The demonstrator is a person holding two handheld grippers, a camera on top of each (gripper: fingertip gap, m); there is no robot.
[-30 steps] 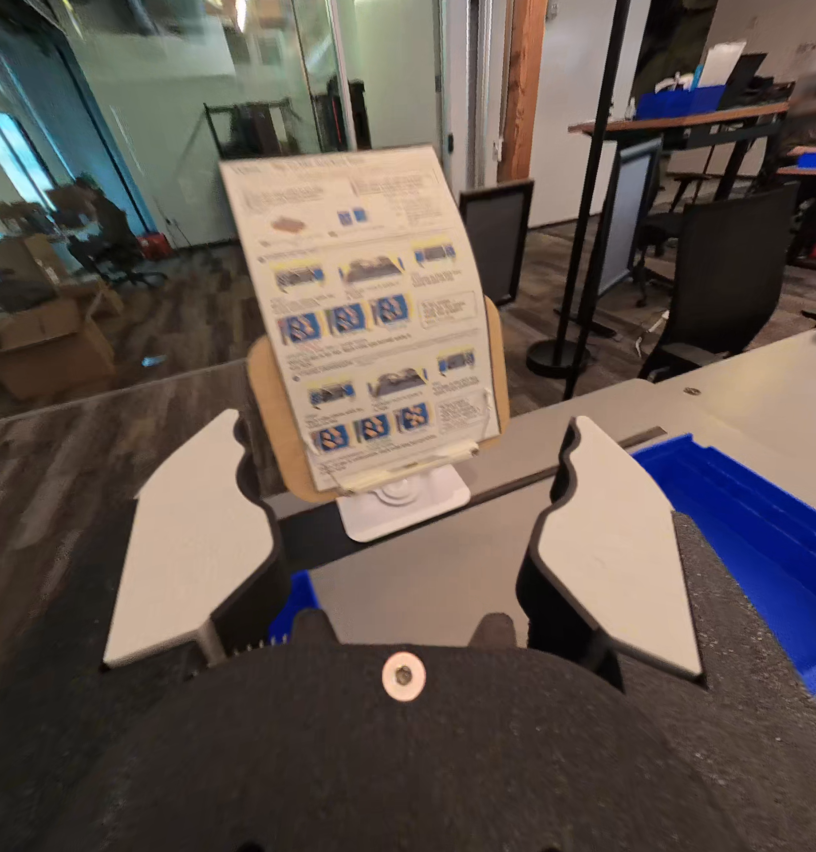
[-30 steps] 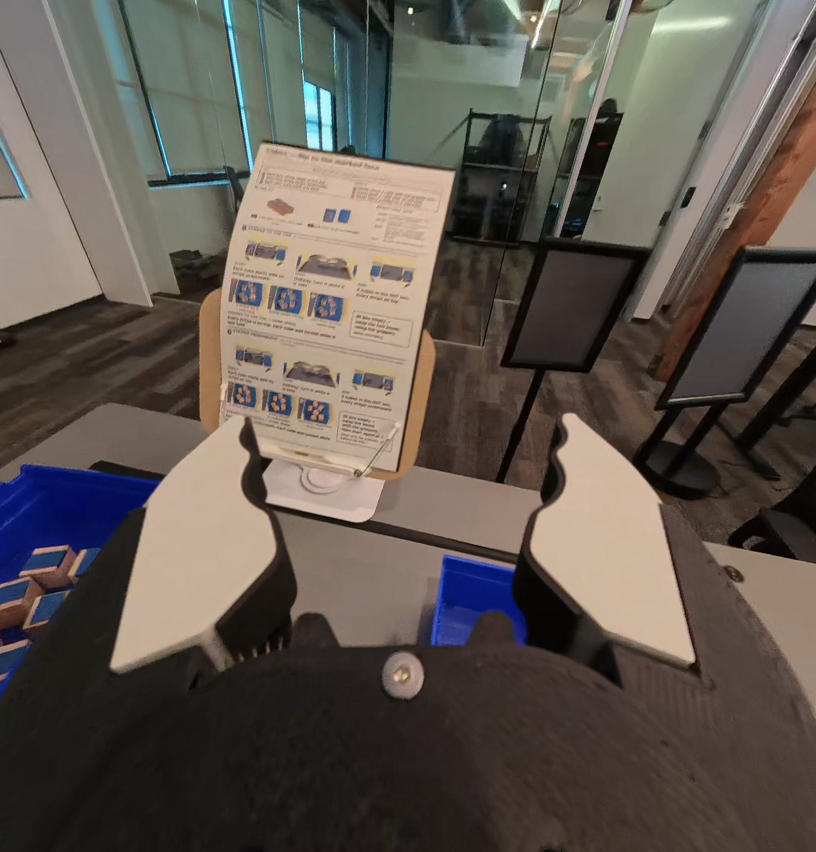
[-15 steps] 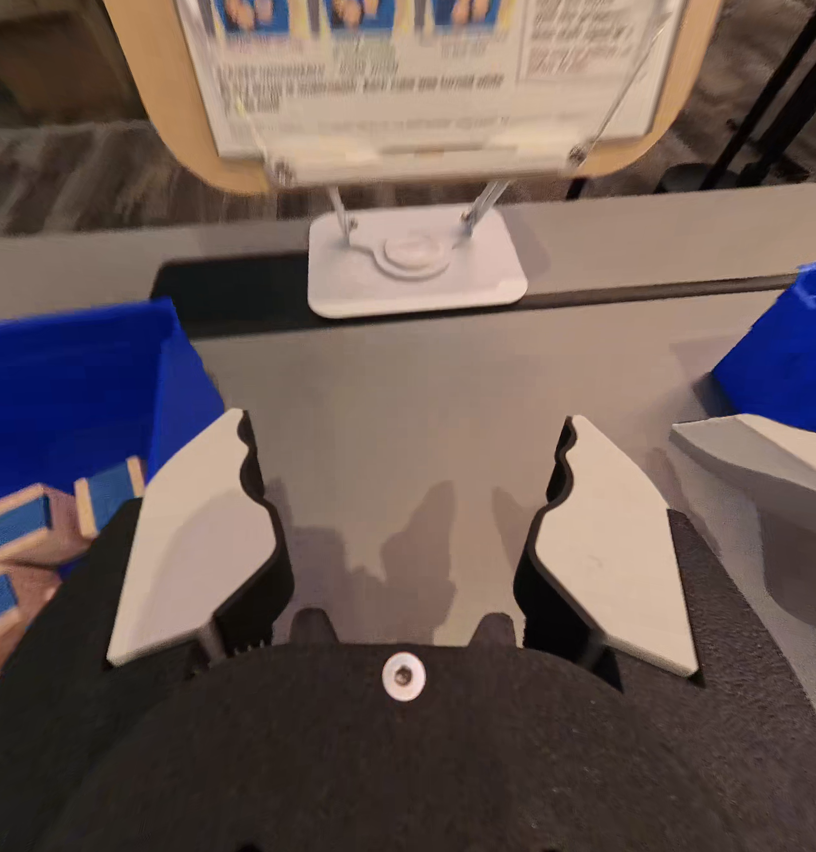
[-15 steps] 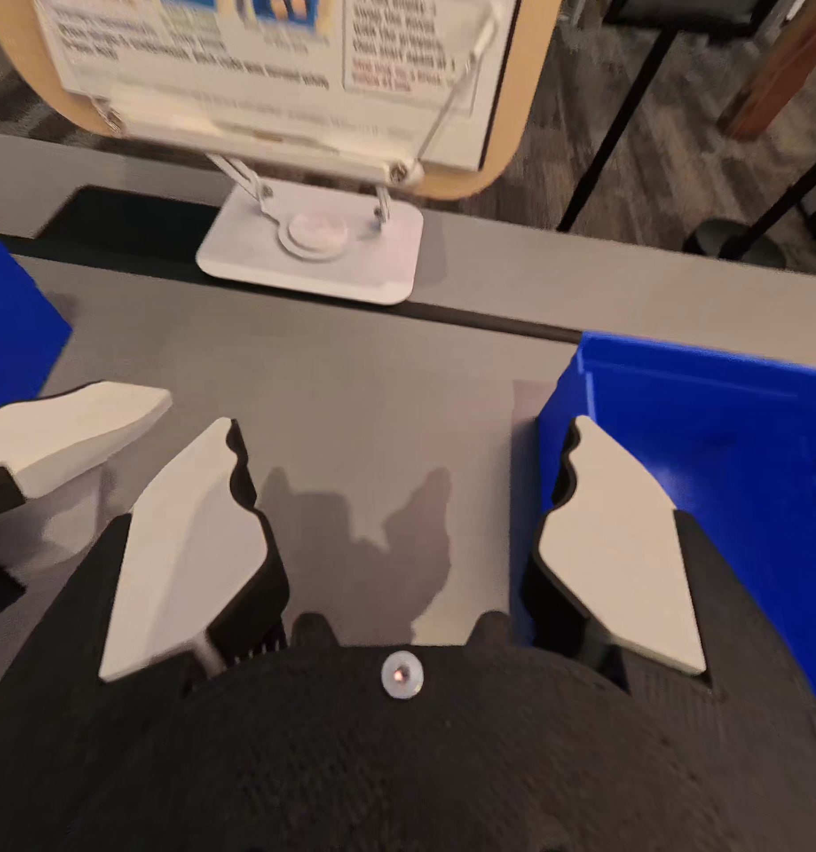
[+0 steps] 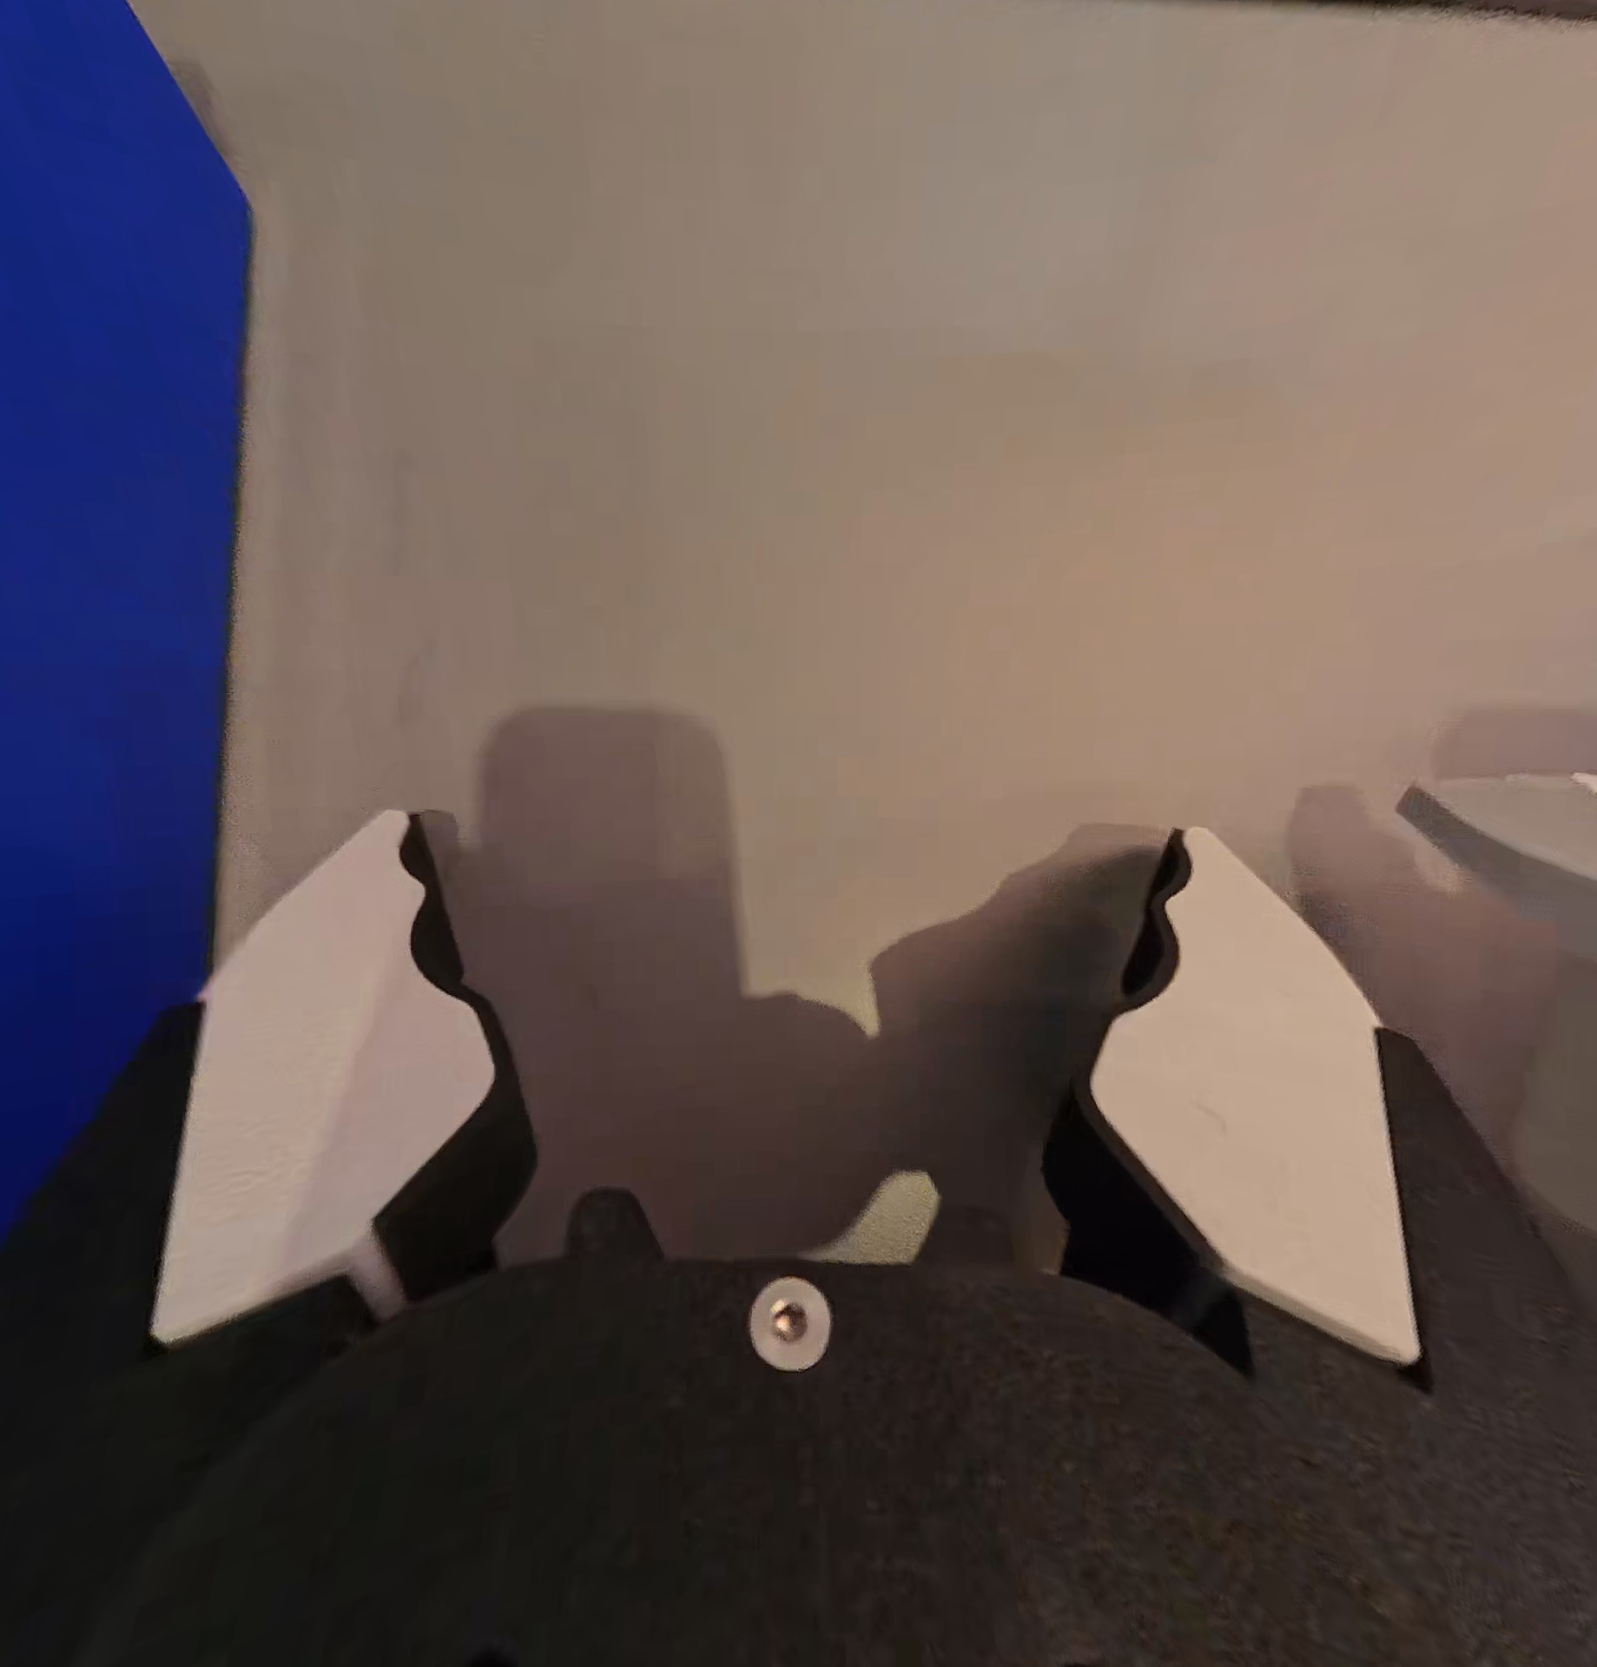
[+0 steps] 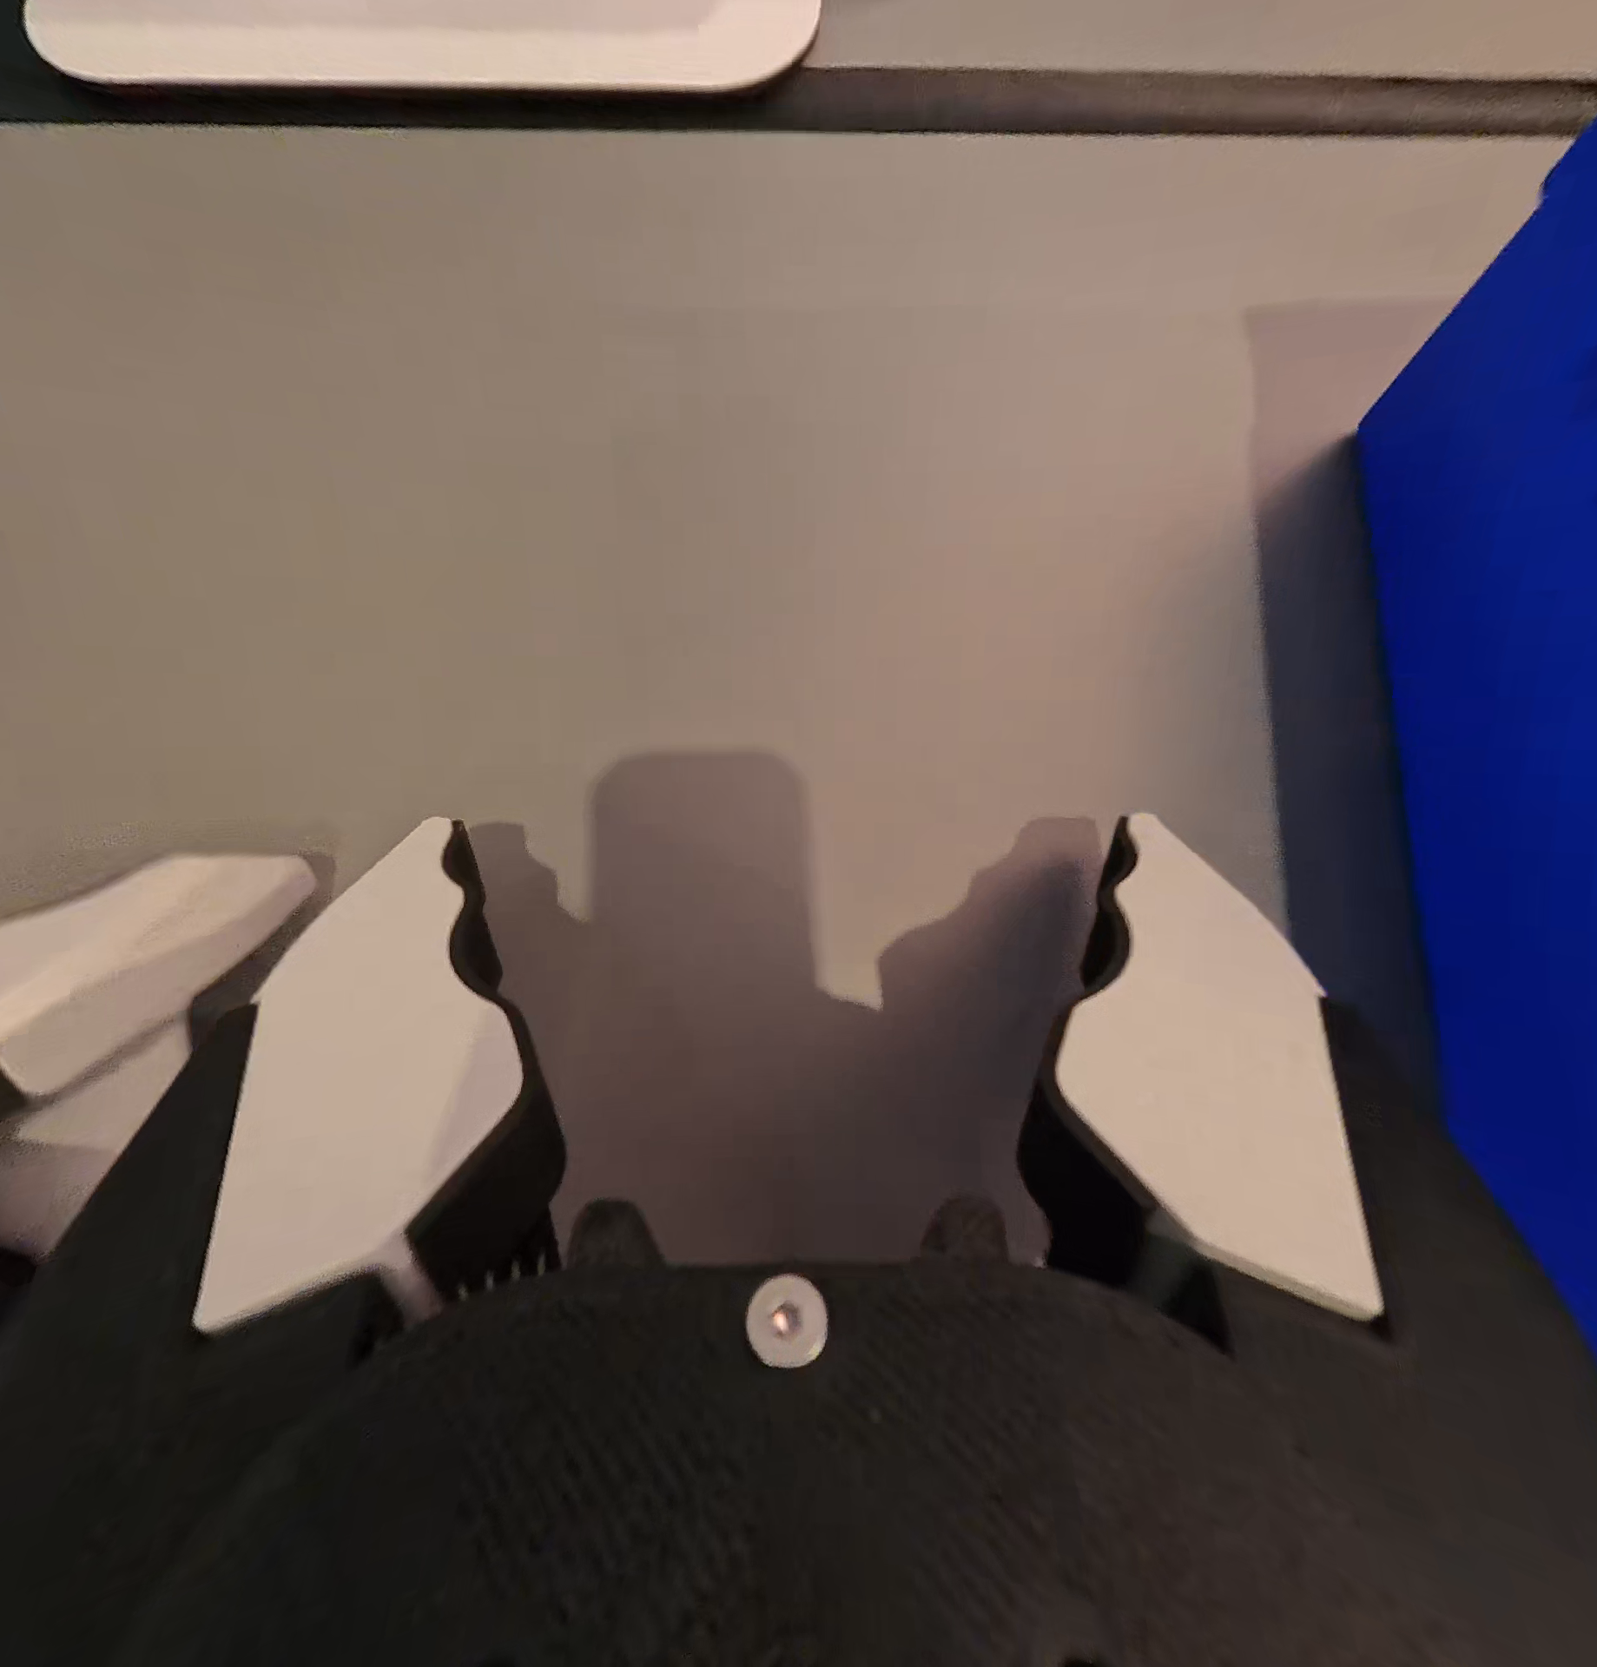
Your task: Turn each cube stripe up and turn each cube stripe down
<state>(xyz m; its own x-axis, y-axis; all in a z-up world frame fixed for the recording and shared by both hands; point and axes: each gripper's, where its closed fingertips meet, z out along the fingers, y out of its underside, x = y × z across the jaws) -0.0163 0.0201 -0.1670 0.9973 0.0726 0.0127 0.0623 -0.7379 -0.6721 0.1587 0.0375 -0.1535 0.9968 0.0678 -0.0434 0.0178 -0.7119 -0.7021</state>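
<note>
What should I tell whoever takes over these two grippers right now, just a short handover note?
Left gripper: open, nothing between its fingers, pointed down at the grey table.
Right gripper: open, also empty, over the same table, close beside the left one.
Things: a blue bin sits left of the left gripper, another blue bin right of the right gripper. No cubes show in either view now, so their stripe sides cannot be told. The white stand base is at the far table edge.
Done: nothing that can be confirmed.
Left: likely every cube; start by reaching into a bin.
</note>
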